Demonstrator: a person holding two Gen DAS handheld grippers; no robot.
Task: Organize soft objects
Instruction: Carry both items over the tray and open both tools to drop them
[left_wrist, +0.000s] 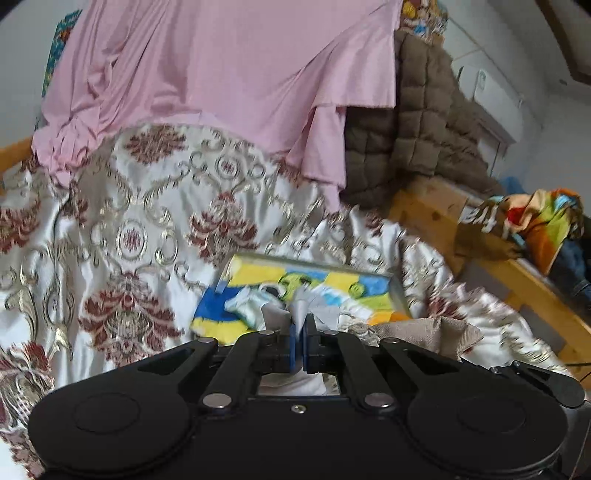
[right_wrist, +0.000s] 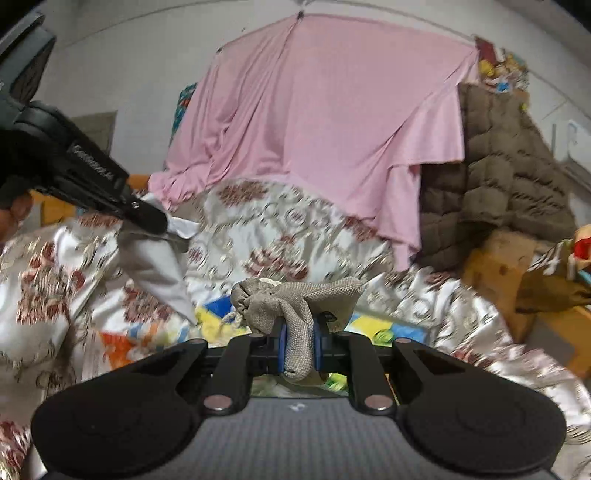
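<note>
My left gripper (left_wrist: 298, 345) is shut on a thin white cloth (left_wrist: 301, 308) that sticks up between its blue pads, above a bright blue, yellow and green box (left_wrist: 258, 273) on the bed. In the right wrist view the left gripper (right_wrist: 159, 221) comes in from the upper left with the white cloth (right_wrist: 155, 273) hanging from it. My right gripper (right_wrist: 299, 347) is shut on a beige woven cloth (right_wrist: 295, 299) bunched above its blue pads. The same beige cloth (left_wrist: 424, 330) shows at the right of the left wrist view.
A white satin bedspread (left_wrist: 129, 221) with red and gold patterns covers the bed. A pink sheet (right_wrist: 332, 110) and a brown quilted jacket (right_wrist: 509, 166) hang behind. A wooden bed frame (left_wrist: 517, 280) with colourful clothes (left_wrist: 543, 218) stands at the right.
</note>
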